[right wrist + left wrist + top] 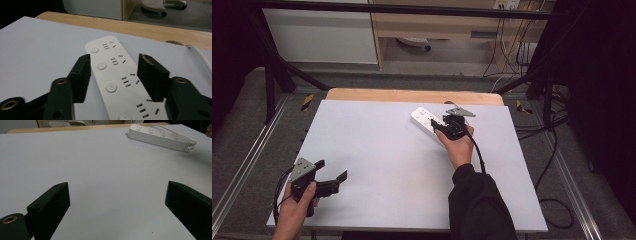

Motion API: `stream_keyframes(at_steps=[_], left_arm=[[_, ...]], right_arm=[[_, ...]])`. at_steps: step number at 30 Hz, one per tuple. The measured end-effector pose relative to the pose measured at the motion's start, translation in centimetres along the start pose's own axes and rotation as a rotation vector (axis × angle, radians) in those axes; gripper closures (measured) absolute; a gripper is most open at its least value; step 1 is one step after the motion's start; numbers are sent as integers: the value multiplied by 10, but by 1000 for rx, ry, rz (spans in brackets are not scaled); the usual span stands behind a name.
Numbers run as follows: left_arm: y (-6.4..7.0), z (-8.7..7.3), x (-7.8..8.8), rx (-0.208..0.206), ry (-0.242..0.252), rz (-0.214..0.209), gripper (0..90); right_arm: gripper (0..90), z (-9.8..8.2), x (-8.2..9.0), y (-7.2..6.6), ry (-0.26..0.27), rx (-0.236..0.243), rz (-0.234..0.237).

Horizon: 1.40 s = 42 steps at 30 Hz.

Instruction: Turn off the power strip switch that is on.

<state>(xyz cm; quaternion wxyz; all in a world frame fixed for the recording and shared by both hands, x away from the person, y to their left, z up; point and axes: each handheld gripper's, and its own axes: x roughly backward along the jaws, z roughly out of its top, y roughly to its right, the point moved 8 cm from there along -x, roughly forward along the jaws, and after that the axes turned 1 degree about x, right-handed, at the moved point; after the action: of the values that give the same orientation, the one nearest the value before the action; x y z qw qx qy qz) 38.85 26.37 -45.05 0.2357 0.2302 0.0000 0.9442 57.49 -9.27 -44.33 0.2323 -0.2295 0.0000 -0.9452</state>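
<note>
The power strip [117,82] lies flat on the tabletop [387,165], toward its far right part, and we see it run lengthwise between the jaws of the right gripper [112,75]. Those jaws stand partly open, one on each long side of the white body, and from the right gripper view we would say the pads stand just off its edges rather than pressing on it, though the gap on the right side is hard to judge. Three round buttons and rows of socket slots face up between the jaws. In the high view the right gripper [443,125] sits over the near end of the power strip [423,119], held by a hand [459,147] in a dark sleeve, with its cable trailing back along the forearm.

A white cord [200,53] leaves the strip and curves off near the wooden edge [150,28] at the back of the tabletop.

The left gripper [332,172] is well apart from all this, at the near left corner, in the other hand [297,210]. Its jaws are spread wide over bare surface with nothing between them. From the left gripper view, we see the power strip [160,137] far off at the upper right.
</note>
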Motion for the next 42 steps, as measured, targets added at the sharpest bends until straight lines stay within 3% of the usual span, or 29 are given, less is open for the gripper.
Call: stream_keyframes(at_steps=[2,8,12,16,24,32,42], left_arm=[[0,0,0,1,-3,2,57],[-1,0,0,0,-1,5,57],[-1,-1,0,0,-4,7,57],[0,-1,0,-1,-6,4,57],[-2,-1,0,-2,-8,8,57],[0,-2,0,-7,-12,6,57],[-1,-1,1,-2,-4,4,57]], right_arm=[[348,2,2,0,5,-27,17],[248,7,11,1,16,-19,30],[159,9,16,4,7,-10,-4],[150,10,21,6,-13,-28,-55],[62,15,36,1,-27,-38,-3],[46,13,51,-4,-40,10,23],[42,13,76,-4,-4,19,46]])
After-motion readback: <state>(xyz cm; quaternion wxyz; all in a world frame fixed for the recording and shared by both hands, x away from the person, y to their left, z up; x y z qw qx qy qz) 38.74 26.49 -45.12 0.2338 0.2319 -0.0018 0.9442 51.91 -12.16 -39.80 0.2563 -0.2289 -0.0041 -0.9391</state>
